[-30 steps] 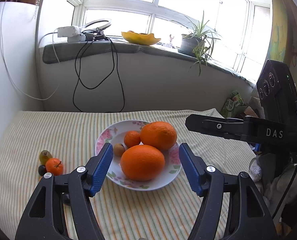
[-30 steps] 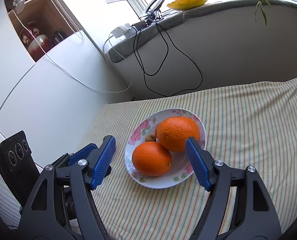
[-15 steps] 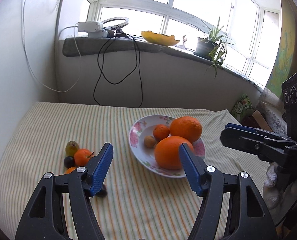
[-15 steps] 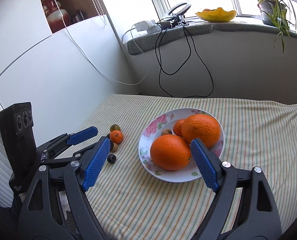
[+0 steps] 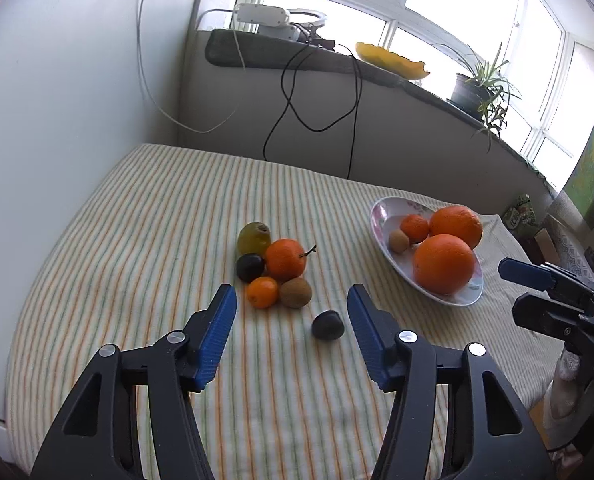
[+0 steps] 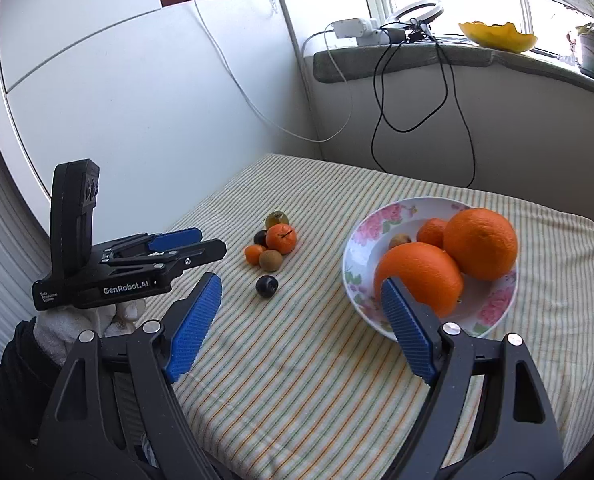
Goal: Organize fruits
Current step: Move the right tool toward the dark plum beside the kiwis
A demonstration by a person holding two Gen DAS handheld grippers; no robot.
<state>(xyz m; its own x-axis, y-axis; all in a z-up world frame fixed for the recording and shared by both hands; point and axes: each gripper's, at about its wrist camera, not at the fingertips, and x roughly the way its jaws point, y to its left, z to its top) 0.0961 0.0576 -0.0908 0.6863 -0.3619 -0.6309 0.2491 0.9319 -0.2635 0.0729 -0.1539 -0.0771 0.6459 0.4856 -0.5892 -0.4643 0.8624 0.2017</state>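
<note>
A white plate with pink flowers (image 6: pixel 371 226) sat on the striped cloth (image 5: pixel 169 216) over the desk. On the plate lay two big round oranges (image 6: pixel 479 242), a small orange mandarin (image 5: pixel 415 228) and a little brown fruit (image 5: pixel 399 241). Left of the plate, well apart from it, a small pile of fruit touched together: a green one (image 5: pixel 253 237), a mandarin with a stalk (image 5: pixel 285 258), a dark plum (image 5: pixel 250 267), a tiny orange one (image 5: pixel 261 292) and a brown kiwi (image 5: pixel 295 292). One dark round fruit (image 5: pixel 328 325) lay alone, nearer the plate. The left gripper (image 5: pixel 291 316) had just been closing its jaws; they stood apart, holding nothing. The right gripper (image 6: pixel 301 304) had been closing a little too, jaws wide and empty.
</note>
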